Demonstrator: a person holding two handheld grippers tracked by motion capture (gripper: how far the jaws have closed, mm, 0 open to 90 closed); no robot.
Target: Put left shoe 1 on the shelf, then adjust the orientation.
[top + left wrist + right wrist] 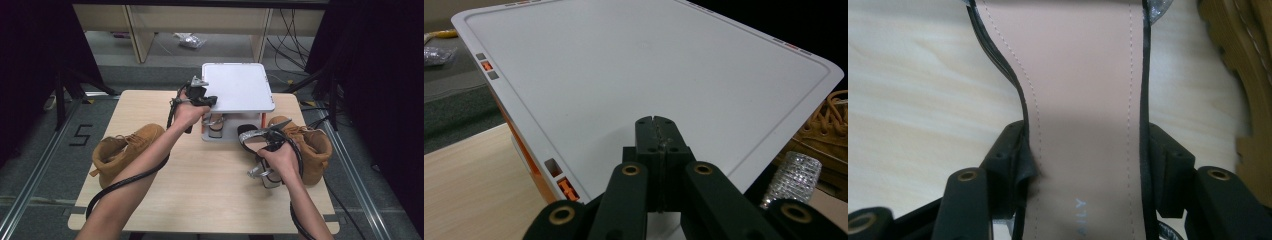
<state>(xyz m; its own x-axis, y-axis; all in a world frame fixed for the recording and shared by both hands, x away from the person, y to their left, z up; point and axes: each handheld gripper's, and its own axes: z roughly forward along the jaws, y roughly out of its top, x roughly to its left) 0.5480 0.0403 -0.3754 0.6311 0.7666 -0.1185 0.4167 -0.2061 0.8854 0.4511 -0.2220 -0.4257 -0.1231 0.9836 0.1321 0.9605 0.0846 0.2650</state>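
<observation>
My right gripper (266, 142) is shut across a high-heeled sandal (250, 135), held just above the table near the right boot. In the right gripper view the jaws press both black edges of its pink insole (1083, 100), so my right gripper (1089, 150) grips the sole's narrow middle. Its glittery silver heel part (262, 175) shows below the hand. My left gripper (211, 100) is shut with nothing in it, at the near left corner of the white shelf top (240, 87). Its closed tips (656, 122) lie over the white shelf top (649, 65).
A second sandal (216, 125) stands under the shelf. One tan boot (125, 150) lies at the table's left, another tan boot (310, 145) at the right, close beside the held sandal; its sole (1248, 75) runs along the right gripper view's edge. Cables trail from both grippers.
</observation>
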